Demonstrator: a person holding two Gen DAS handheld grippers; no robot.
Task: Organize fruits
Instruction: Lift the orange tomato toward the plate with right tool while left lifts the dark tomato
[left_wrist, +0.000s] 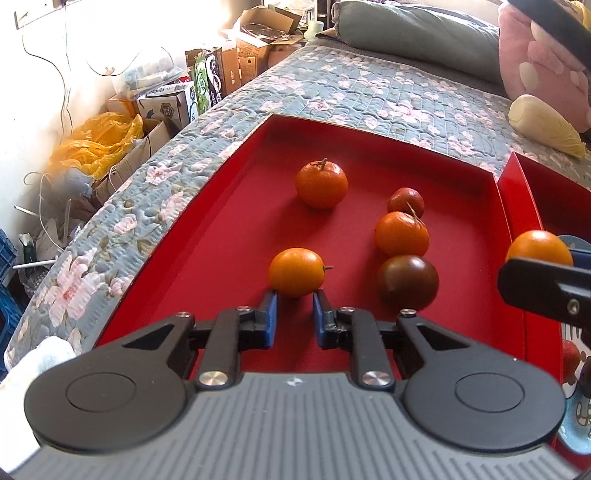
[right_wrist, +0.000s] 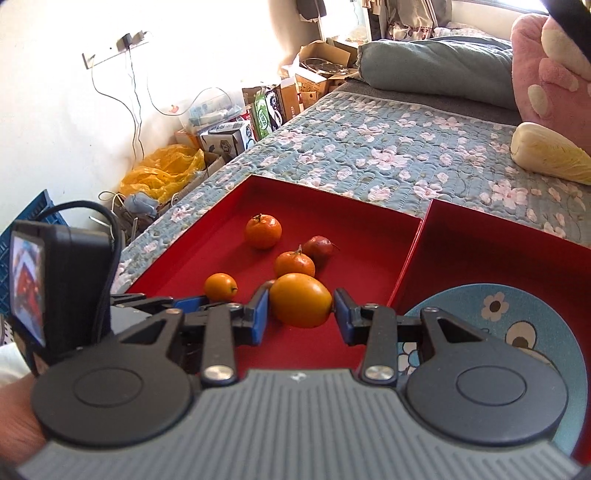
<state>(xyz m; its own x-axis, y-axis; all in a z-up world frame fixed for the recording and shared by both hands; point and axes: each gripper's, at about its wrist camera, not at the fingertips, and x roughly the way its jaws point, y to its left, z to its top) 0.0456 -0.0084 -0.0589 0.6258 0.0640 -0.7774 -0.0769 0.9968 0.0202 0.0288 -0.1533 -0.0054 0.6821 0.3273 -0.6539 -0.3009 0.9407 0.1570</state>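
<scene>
Right tongs (right_wrist: 300, 308) clamped on yellow-orange fruit (right_wrist: 301, 300), lifted above red tray (right_wrist: 369, 236). Left tongs (left_wrist: 294, 308) part-open, empty, just short of small orange fruit (left_wrist: 296, 272). Blue plate (right_wrist: 532, 321) bare; five fruits left in tray.

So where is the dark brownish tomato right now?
In the left wrist view, the dark tomato lies in the red tray, right of centre, touching the orange tangerine behind it.

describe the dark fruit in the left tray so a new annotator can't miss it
Find the red tray on the floral quilt. Near its right wall, three fruits line up front to back. The dark tomato is the nearest one, touching an orange: it alone is glossy brown-maroon, stemless.
</scene>
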